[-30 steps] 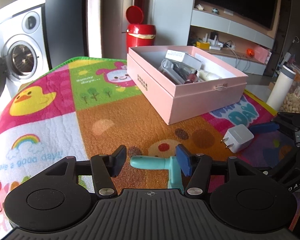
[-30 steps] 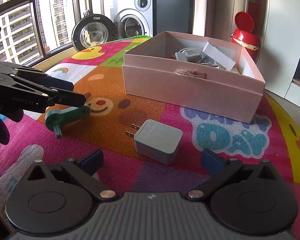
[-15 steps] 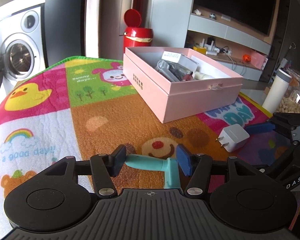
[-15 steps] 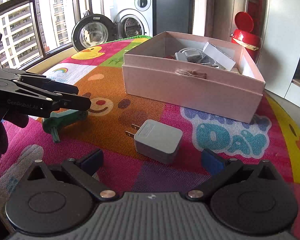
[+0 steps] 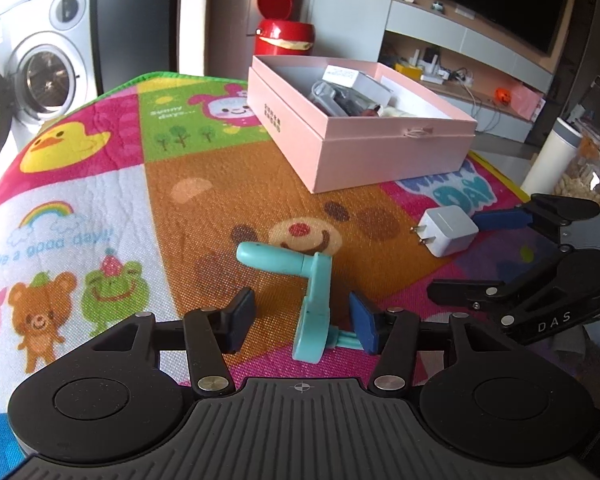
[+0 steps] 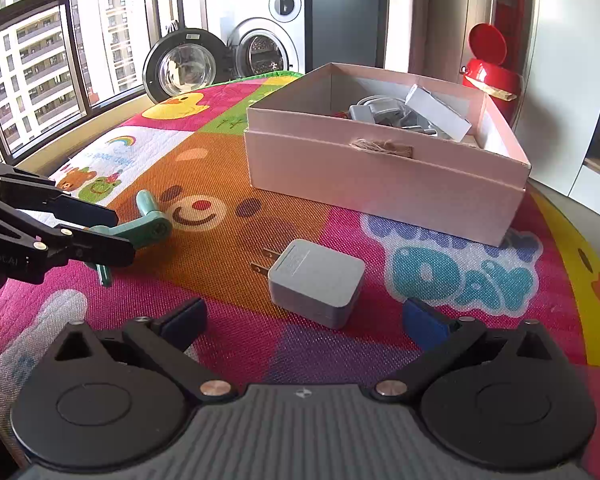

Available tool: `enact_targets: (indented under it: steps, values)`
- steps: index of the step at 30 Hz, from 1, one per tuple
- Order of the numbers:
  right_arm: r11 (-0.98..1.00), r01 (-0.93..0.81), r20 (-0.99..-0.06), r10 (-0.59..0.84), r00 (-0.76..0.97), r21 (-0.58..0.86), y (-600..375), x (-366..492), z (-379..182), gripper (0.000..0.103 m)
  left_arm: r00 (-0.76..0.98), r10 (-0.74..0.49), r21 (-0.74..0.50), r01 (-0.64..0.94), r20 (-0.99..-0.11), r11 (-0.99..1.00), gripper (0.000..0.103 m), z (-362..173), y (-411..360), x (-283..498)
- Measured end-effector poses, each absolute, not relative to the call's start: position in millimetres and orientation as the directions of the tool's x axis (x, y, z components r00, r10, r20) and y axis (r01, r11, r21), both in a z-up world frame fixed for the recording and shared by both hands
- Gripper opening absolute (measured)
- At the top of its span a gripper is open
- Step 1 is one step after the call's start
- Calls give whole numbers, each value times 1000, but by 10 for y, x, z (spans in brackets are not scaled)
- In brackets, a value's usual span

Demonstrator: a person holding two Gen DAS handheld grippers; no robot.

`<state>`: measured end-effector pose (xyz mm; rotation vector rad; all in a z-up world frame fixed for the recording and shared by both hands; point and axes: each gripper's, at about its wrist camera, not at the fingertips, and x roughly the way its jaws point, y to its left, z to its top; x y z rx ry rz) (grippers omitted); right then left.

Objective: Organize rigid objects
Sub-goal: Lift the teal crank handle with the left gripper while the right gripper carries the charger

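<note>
Teal crank handle [image 5: 312,300] lay between left tongs [image 5: 302,318], spread apart. Right tongs [image 6: 304,320] gaped wide; white charger [image 6: 316,282] at twelve o'clock.

Charger [image 6: 316,282] before box [image 6: 384,184]; crank [image 6: 140,228] left.

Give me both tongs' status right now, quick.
Left tongs: open, straddling the teal crank handle on the mat, not clamped.
Right tongs: open, empty, just behind the white charger.
</note>
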<state>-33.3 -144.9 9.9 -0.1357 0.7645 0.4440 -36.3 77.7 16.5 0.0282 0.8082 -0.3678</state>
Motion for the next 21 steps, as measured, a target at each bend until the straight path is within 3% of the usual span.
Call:
enact_targets:
  steps: [7,11,12,13,14,15,21]
  values:
    - [924,-383,-690,287,664,16,-1409,-347,133,102,688,-230,-62,260,-688,964,54,105,614,-304]
    - [937,-346,-685,280,673,43,-1393,-251,148,94,728,-204,3,272,-655,962,55,63,553,-390]
    - [941,-335,-678,274,682,43,-1380,-231,150,89,733,-206,0,270,-648,963,53,57,559,-398]
    - [943,-329,-672,271,689,42,-1371,-218,155,86,741,-208,-4,268,-638,963,42,53,566,-407]
    - [943,-330,-668,269,694,38,-1357,-212,161,77,750,-213,-2,271,-626,963,34,47,572,-417]
    - [941,-338,-666,269,696,26,-1330,-212,174,65,753,-219,-2,278,-620,960,19,46,575,-424]
    - [926,-378,-659,275,700,-15,-1330,-357,277,61,743,-295,-32,347,-601,937,15,77,591,-502]
